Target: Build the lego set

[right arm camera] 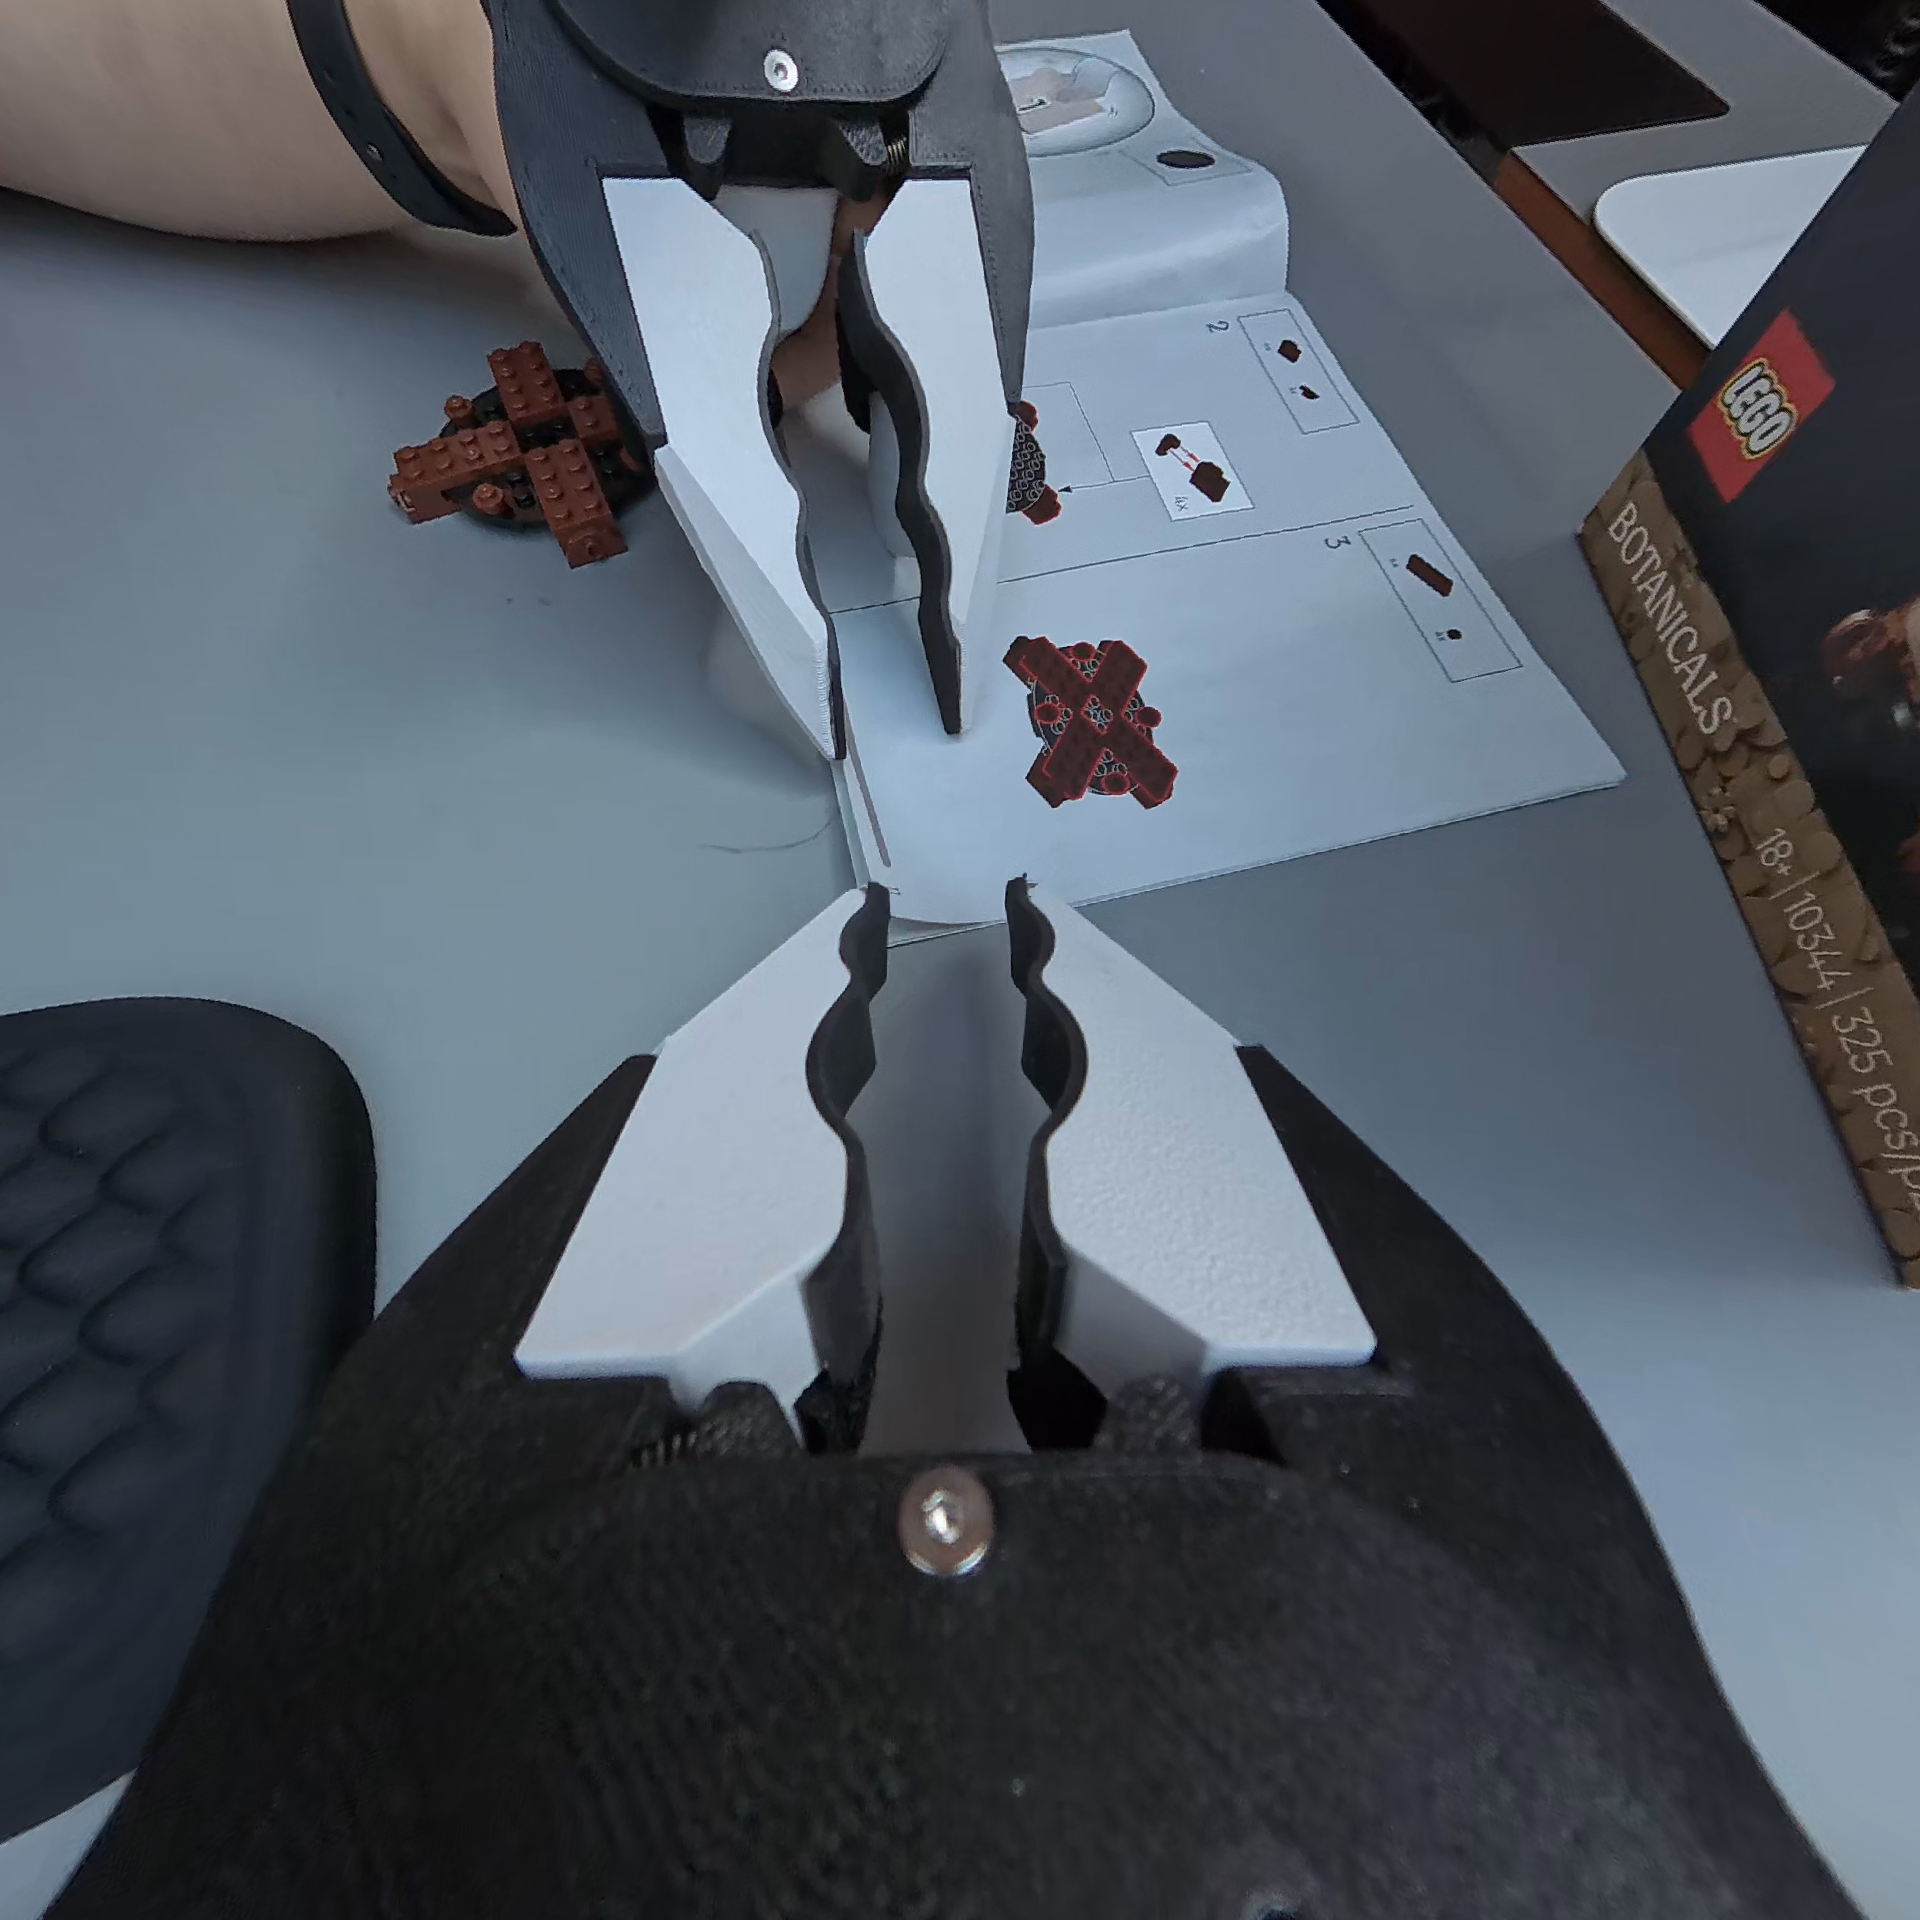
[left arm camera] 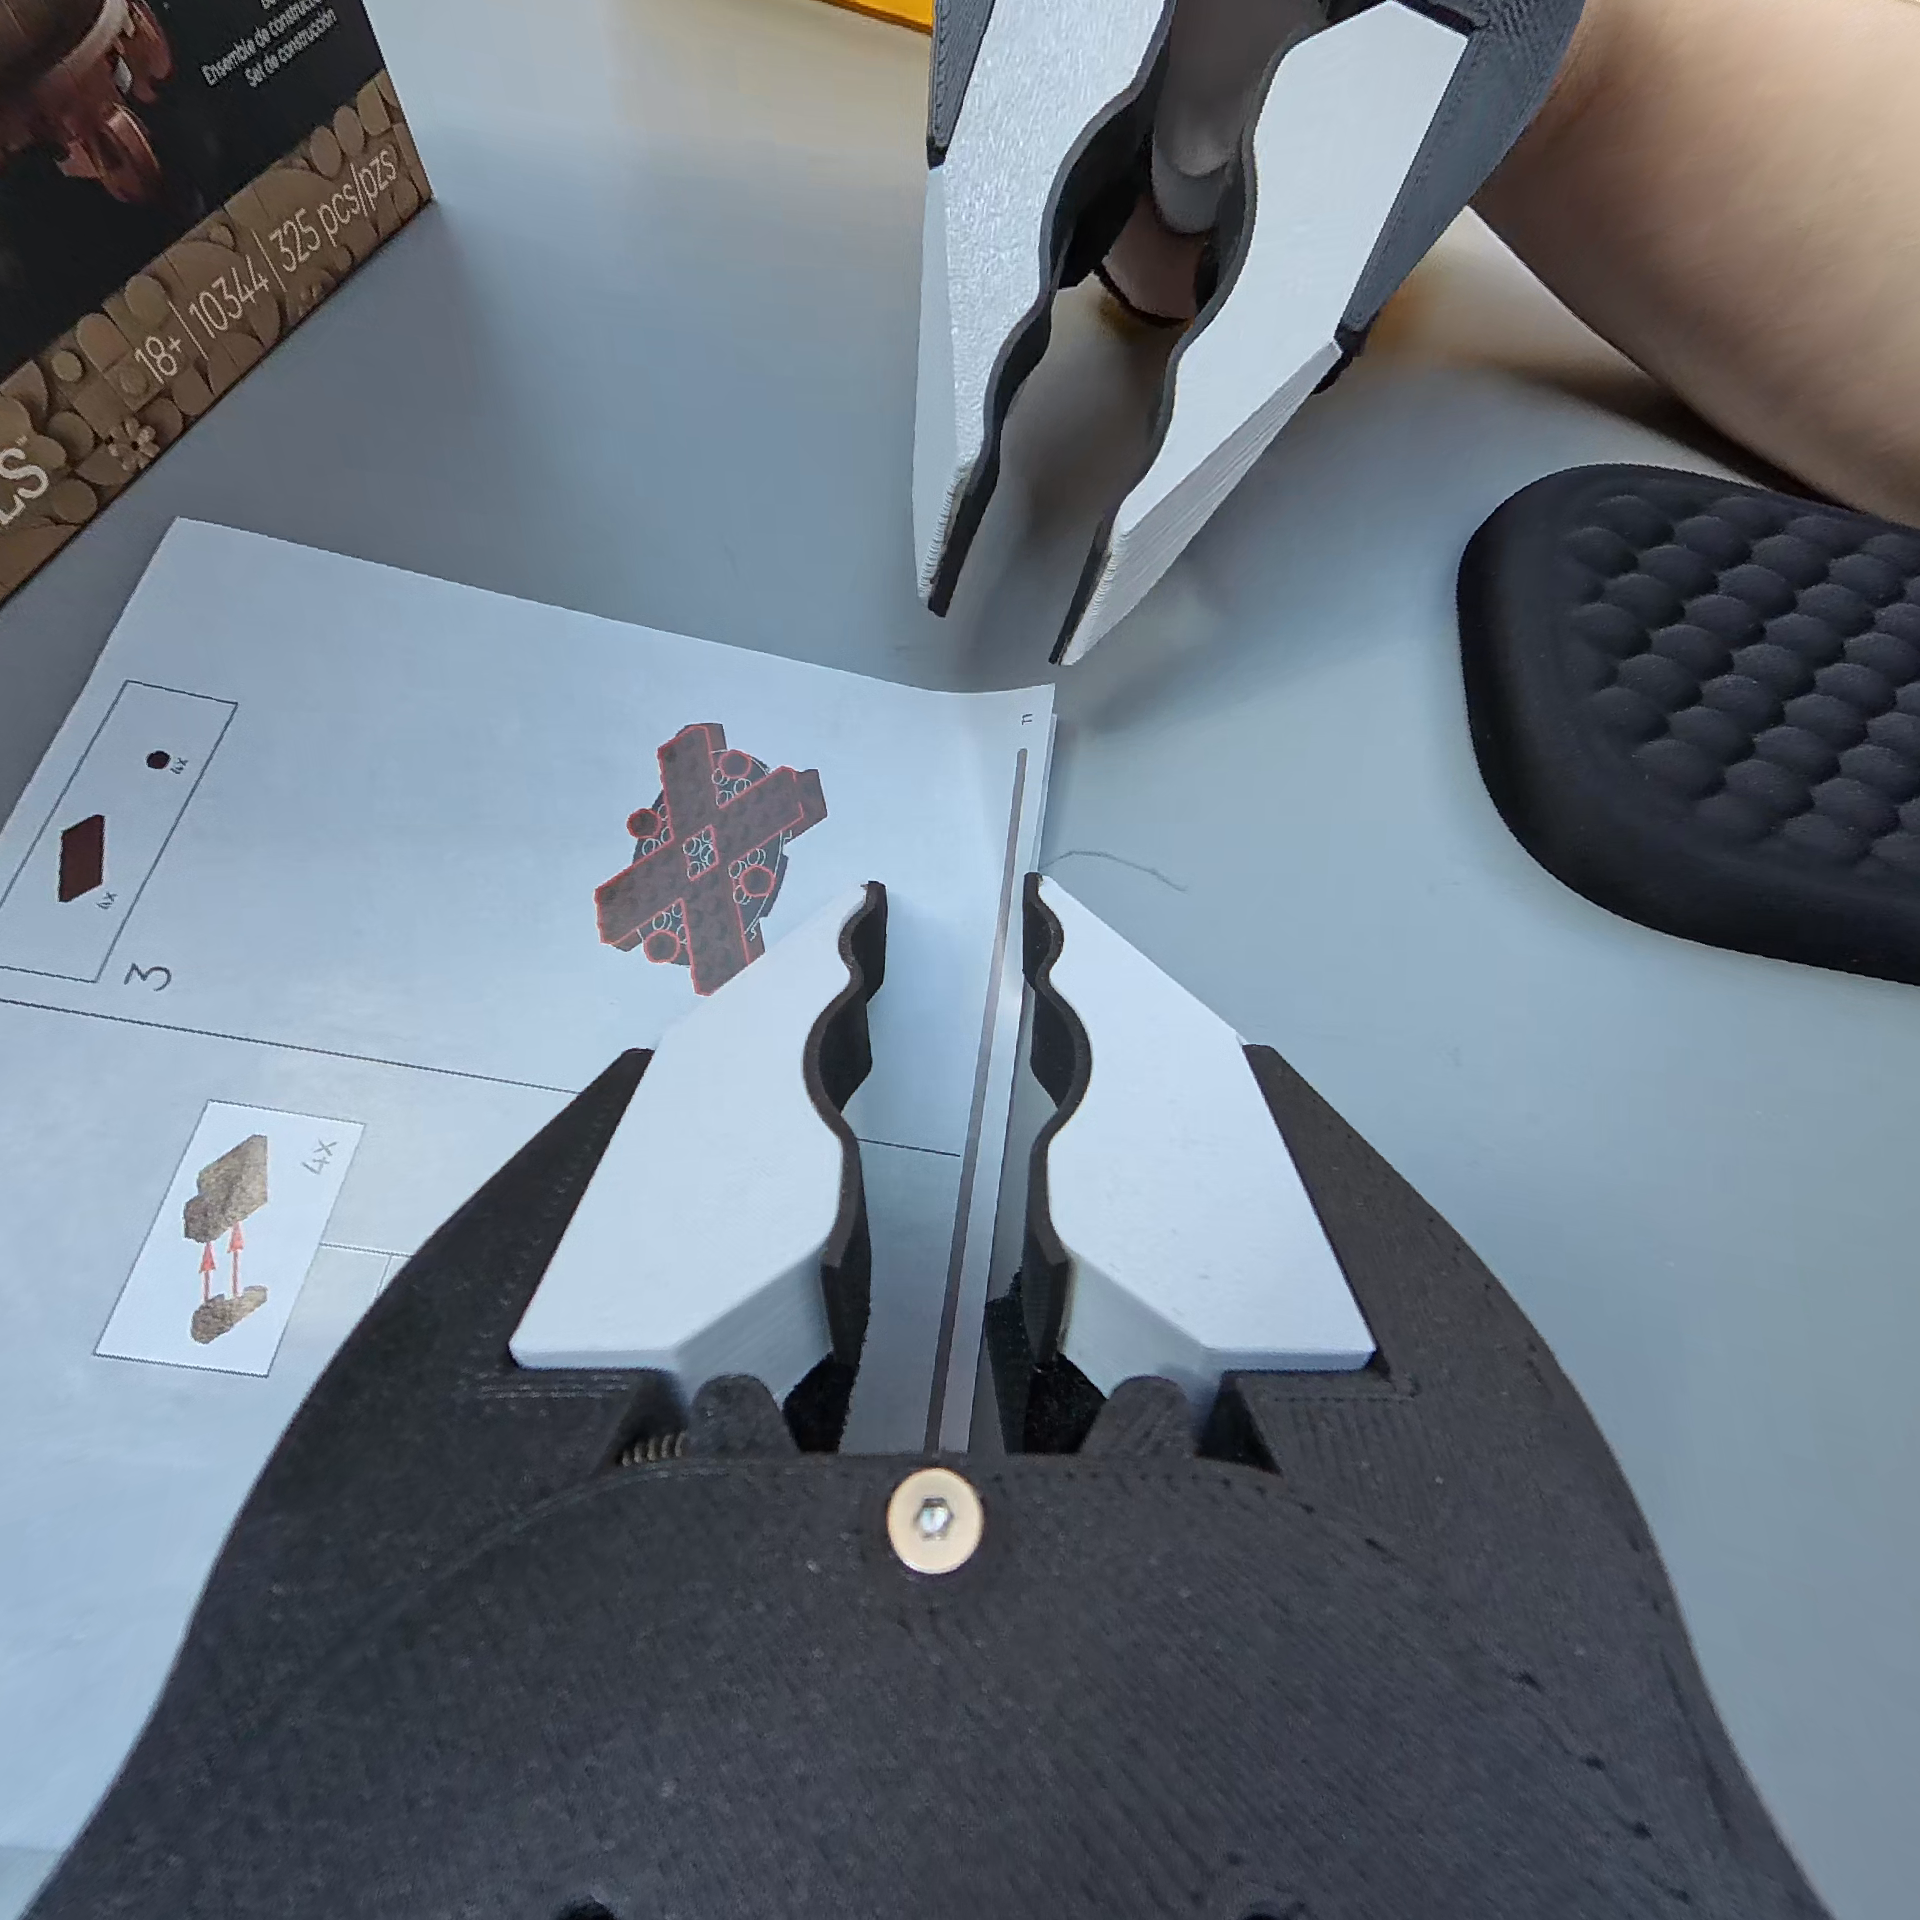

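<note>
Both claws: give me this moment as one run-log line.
left claw: open, over booklet edge | right claw: open, at booklet corner | brick cross: on table, untouched | box: standing

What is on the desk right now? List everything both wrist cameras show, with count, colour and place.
instruction booklet: one, pale blue-white, open flat at desk centre, both grippers at its near corner
lego assembly: one, reddish-brown plates crossed on a dark round base, on the desk beside the booklet, behind the left gripper
set box: one, dark with tan pattern, standing at the booklet's far side
padded rest: one, black, bumpy, on the desk near the right gripper
desk: one, grey
left gripper: black body, white fingers, open, empty, over the booklet's edge
right gripper: same build, open, empty, at the booklet's corner
forearm: bare, behind the right gripper
</note>
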Motion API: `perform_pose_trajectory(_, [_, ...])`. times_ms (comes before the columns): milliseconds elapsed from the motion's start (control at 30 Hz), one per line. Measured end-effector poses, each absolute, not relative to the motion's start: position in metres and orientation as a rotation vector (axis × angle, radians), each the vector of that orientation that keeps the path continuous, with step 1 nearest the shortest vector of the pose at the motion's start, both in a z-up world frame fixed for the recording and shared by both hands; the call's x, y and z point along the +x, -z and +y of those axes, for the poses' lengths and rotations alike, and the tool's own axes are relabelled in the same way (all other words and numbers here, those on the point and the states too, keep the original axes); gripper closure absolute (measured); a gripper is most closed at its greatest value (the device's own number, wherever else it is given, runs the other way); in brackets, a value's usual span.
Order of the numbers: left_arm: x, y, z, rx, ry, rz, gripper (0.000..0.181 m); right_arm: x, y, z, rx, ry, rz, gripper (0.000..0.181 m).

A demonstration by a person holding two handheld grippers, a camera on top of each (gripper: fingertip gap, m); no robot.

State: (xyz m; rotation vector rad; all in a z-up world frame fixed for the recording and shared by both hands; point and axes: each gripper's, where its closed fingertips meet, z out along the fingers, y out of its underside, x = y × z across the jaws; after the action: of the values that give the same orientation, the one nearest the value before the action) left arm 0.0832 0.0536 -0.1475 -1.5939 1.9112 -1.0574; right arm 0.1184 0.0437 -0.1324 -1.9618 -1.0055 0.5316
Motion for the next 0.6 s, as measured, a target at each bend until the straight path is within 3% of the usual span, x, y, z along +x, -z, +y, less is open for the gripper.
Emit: perform_pose_trajectory(600, [0.0835, 0.1471, 0.0533, -1.597, 1.068, 1.912, 0.157, 0.1151, 0.1375, 0.0443, -1.971, -0.505, -1.035, 0.158])
